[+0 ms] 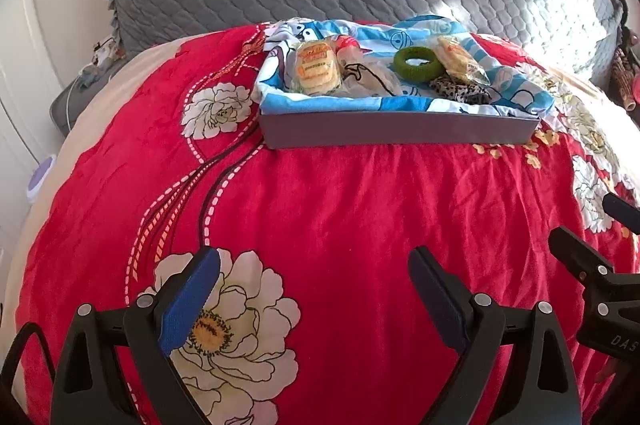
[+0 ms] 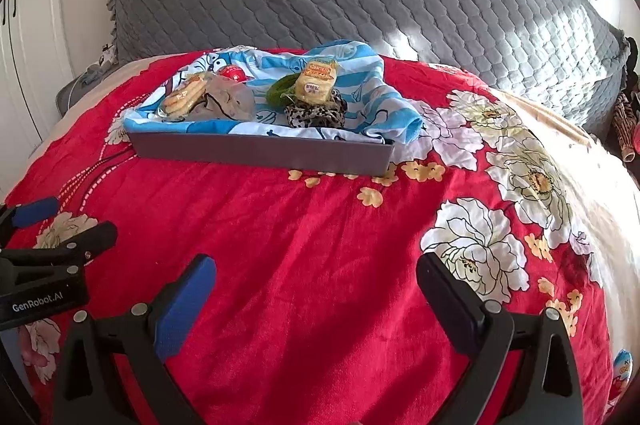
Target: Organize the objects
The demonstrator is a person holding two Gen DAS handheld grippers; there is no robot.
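Currently: both grippers idle, sorting tray loaded upper centre

Item 1. Tray (image 1: 400, 131), grey, shallow, rectangular, upper centre of both views, resting on the red floral bedspread (image 1: 320, 209). Lined with a blue-and-white cartoon cloth (image 1: 320, 101) that spills over the rim; probably there to cushion and collect small goods.

Item 2. Contents, left group: biscuit packet (image 1: 316, 67), clear wrap, orange label, pale round biscuits showing; beside it a crumpled clear plastic bag (image 1: 372, 75) and a small red-topped item, too indistinct to name.

Item 3. Contents, right group: green scrunchie (image 1: 416, 63), fuzzy ring; leopard-print scrunchie (image 1: 460, 91), just in front; second biscuit packet (image 2: 316, 83), propped over both. The grouping suggests like with like, though this packet sits among hair things and may need shifting.

Item 4. Left gripper (image 1: 314, 289), lower frame of its own view, jaws wide apart, nothing between the blue pads, held well short of the tray.

Item 5. Right gripper (image 2: 316, 299), likewise spread and empty, low and back from the tray; its neighbour shows at the left edge.

Item 6. Stray wrapped item (image 2: 624, 365), lower right edge of the right view, outside the tray; likely still to be collected.
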